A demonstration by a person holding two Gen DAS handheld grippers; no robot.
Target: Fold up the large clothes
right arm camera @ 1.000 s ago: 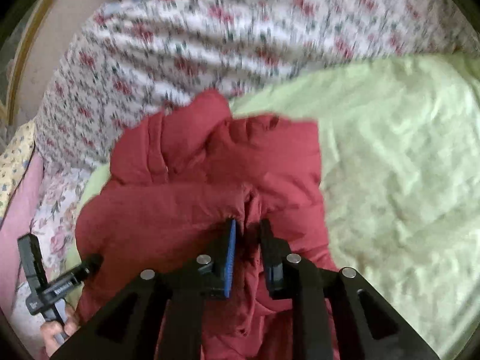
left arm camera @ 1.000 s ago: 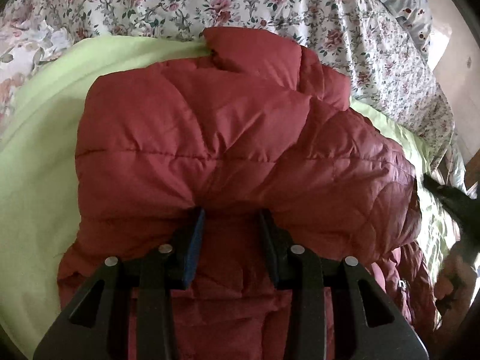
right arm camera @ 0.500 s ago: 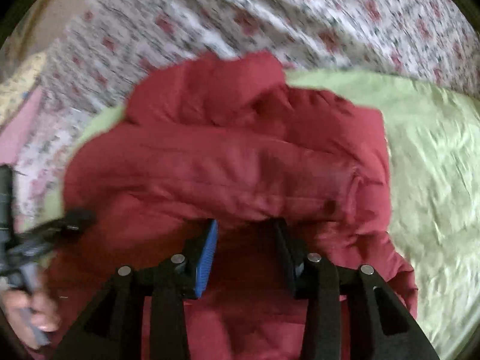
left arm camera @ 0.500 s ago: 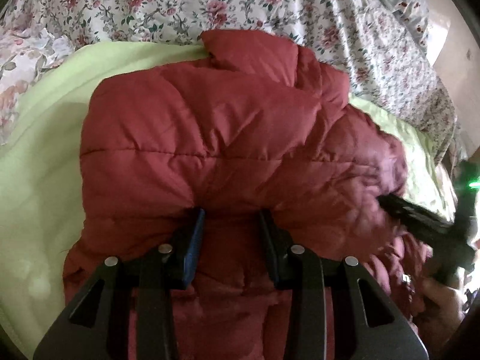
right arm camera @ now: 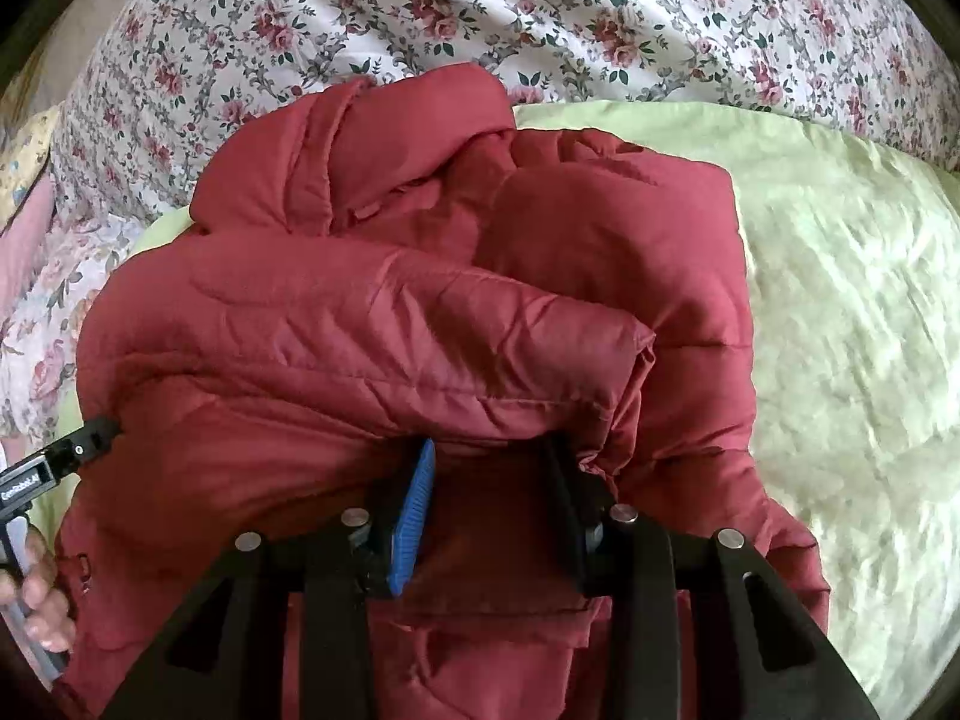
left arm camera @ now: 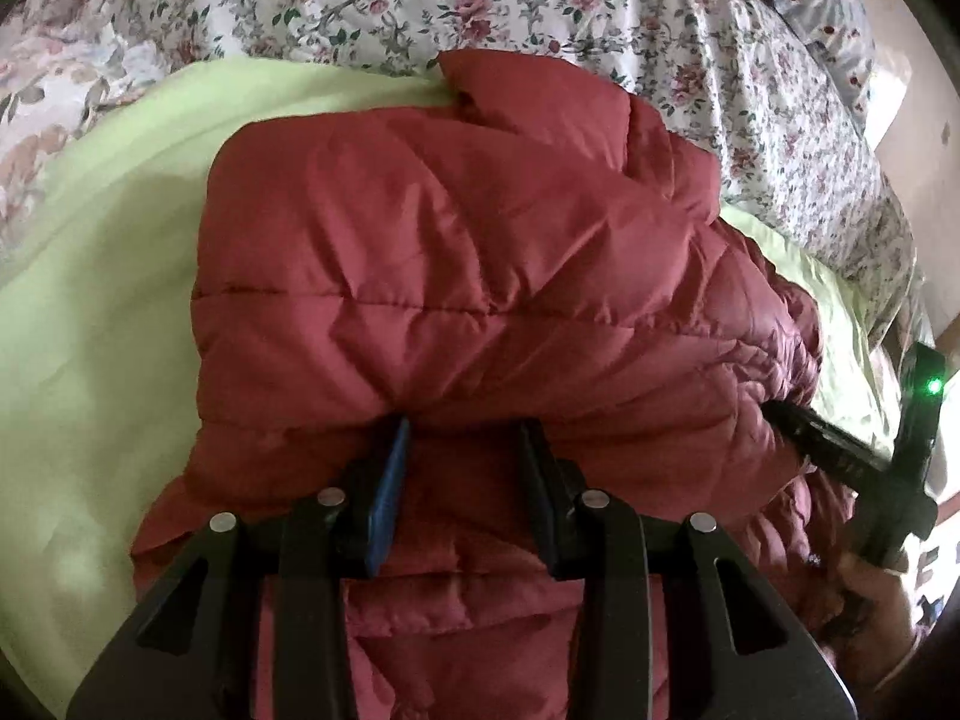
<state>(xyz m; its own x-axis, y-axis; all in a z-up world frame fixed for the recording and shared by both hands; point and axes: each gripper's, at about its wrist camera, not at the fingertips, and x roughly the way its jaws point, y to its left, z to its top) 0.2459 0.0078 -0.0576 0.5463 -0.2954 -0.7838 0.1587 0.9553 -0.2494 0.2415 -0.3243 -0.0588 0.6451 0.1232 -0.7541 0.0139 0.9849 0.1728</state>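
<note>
Quilted red jacket (left arm camera: 468, 276) lay bunched on a pale green blanket (left arm camera: 90, 324) spread over a floral bedsheet (left arm camera: 540, 12), directly ahead of and beneath both tools. Fingers of the left hand-held gripper (left arm camera: 465, 438) stood partly apart with a puffy fold of the jacket bulging over their tips; whether the pads pressed the cloth could not be told, since the fold hid the tips. The right hand-held gripper (right arm camera: 489, 459) likewise stood partly apart, its blue pad (right arm camera: 411, 522) bare on the inner side, jacket cloth lying between and over the fingertips, the contact hidden. The jacket's lower part was cut off behind the gripper bodies. Beyond the right hand-held gripper's right side only green blanket showed. At the left wrist view's right edge the other tool appeared with a green light (left arm camera: 933, 385), and a hand (left arm camera: 870, 612) was only dimly seen.
</note>
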